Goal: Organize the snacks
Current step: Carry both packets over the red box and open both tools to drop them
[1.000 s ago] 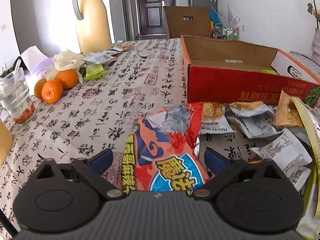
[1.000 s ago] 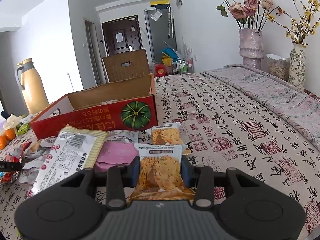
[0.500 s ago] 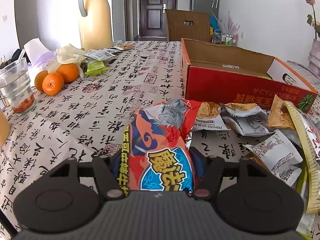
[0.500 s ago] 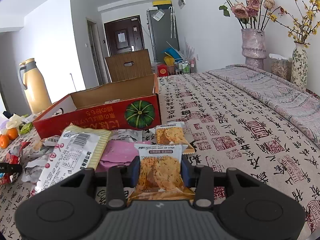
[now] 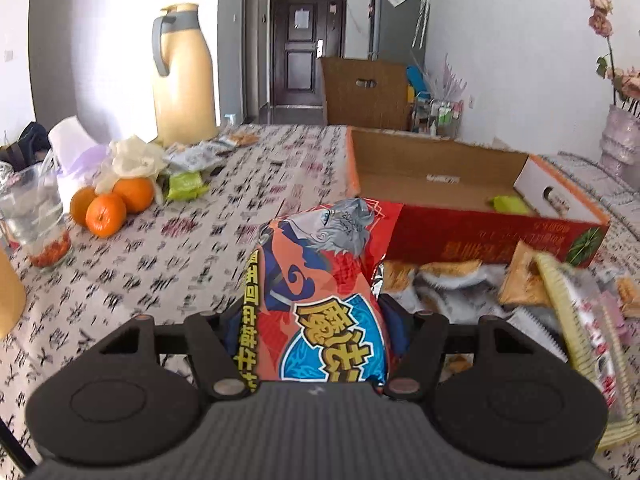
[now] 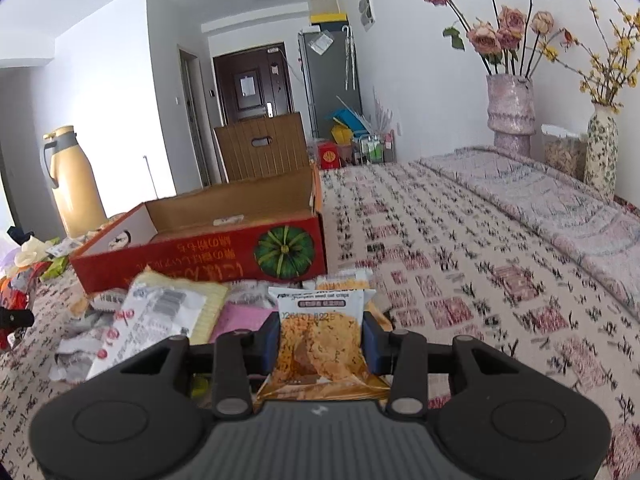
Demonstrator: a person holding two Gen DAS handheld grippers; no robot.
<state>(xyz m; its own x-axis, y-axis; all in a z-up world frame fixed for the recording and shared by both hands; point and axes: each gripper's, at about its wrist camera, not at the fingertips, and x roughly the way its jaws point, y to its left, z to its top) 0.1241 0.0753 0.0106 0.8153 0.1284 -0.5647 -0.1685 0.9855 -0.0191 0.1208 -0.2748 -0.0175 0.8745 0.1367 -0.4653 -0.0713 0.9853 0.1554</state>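
Red-and-blue foil bag (image 5: 320, 300), clenched in the left tool (image 5: 316, 332), and the cracker packet (image 6: 318, 340), clenched in the right tool (image 6: 320, 344), should be carried level over the cardboard box (image 5: 500, 236) wall before being released.

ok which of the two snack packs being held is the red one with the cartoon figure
The left gripper holds it: the big red-orange bag. The right gripper clamps a small clear cracker packet with a white top.

red-and-blue snack bag (image 5: 320, 300), red box (image 6: 208, 252), calligraphy-print tablecloth (image 6: 440, 264)
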